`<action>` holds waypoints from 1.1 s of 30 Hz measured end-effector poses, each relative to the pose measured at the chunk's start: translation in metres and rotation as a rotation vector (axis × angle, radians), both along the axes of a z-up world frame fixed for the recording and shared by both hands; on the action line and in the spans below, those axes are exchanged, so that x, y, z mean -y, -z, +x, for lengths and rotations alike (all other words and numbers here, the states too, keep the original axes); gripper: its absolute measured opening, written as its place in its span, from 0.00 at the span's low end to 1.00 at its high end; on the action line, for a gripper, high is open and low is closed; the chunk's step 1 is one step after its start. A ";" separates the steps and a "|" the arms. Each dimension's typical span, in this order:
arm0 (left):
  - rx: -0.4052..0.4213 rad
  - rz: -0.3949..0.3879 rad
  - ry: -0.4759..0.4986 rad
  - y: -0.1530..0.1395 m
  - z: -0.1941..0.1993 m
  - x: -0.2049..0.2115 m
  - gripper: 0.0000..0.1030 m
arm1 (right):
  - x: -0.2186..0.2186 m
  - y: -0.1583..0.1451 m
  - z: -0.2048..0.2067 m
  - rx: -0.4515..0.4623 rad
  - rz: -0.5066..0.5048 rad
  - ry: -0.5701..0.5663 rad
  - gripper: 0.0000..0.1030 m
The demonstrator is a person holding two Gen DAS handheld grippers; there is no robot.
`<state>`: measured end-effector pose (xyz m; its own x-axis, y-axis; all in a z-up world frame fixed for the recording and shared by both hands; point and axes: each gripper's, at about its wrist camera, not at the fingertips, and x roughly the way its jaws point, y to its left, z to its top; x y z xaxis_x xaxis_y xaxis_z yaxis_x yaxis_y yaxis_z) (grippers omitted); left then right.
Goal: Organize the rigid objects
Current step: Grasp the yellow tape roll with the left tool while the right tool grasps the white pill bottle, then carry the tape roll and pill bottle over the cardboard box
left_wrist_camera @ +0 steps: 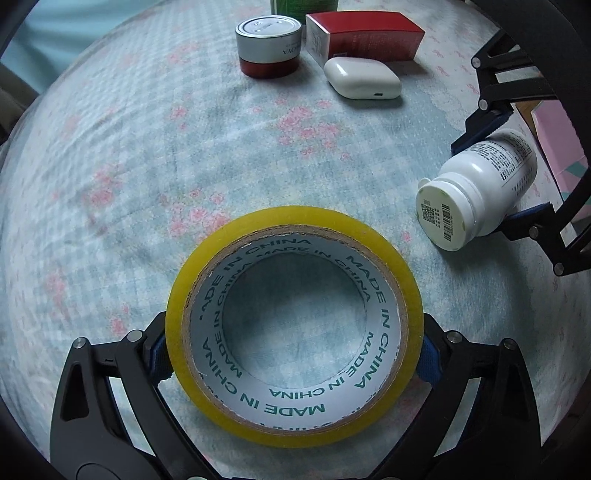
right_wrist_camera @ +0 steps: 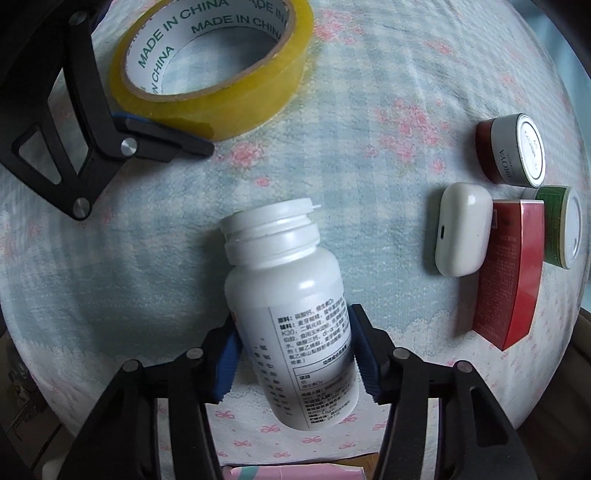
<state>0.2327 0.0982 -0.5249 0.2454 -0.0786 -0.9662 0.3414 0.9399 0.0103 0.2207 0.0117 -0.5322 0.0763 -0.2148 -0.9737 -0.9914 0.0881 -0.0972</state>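
My left gripper (left_wrist_camera: 293,354) is shut on a yellow tape roll (left_wrist_camera: 369,236), its blue pads on both sides of the roll; the roll also shows in the right wrist view (right_wrist_camera: 229,107) with the left gripper's finger (right_wrist_camera: 166,142) against it. My right gripper (right_wrist_camera: 293,354) is shut on a white pill bottle (right_wrist_camera: 288,280), cap pointing away; the bottle also shows in the left wrist view (left_wrist_camera: 480,188). Both sit low over a pale blue floral cloth (left_wrist_camera: 147,166).
Grouped together on the cloth: a silver-and-red jar (left_wrist_camera: 267,46), a red box (left_wrist_camera: 365,35), a white earbud case (left_wrist_camera: 362,77) and a green tin (right_wrist_camera: 561,225). A pink box (left_wrist_camera: 561,147) lies at the cloth's edge by my right gripper.
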 end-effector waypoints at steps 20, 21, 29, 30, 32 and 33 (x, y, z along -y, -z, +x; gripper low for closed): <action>0.039 -0.039 -0.143 -0.076 -0.008 -0.036 0.94 | 0.006 -0.060 0.019 -0.026 0.114 0.512 0.47; 0.045 -0.043 -0.153 -0.085 -0.010 -0.037 0.94 | 0.006 -0.066 0.020 -0.027 0.127 0.541 0.47; 0.122 -0.069 -0.188 -0.167 -0.014 -0.046 0.94 | 0.029 -0.155 0.012 0.003 0.329 0.882 0.47; 0.134 -0.070 -0.187 -0.177 -0.014 -0.044 0.94 | 0.030 -0.162 0.014 0.005 0.349 0.909 0.47; 0.167 -0.066 -0.185 -0.201 -0.016 -0.038 0.94 | 0.042 -0.190 0.006 0.015 0.420 1.004 0.47; 0.182 -0.065 -0.185 -0.212 -0.018 -0.033 0.94 | 0.043 -0.197 0.005 0.024 0.437 1.021 0.47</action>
<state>0.2143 0.1315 -0.3124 0.4310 -0.0766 -0.8991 0.1615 0.9868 -0.0066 0.2259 -0.0310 -0.3351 0.0788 0.1735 -0.9817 -0.4320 0.8934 0.1232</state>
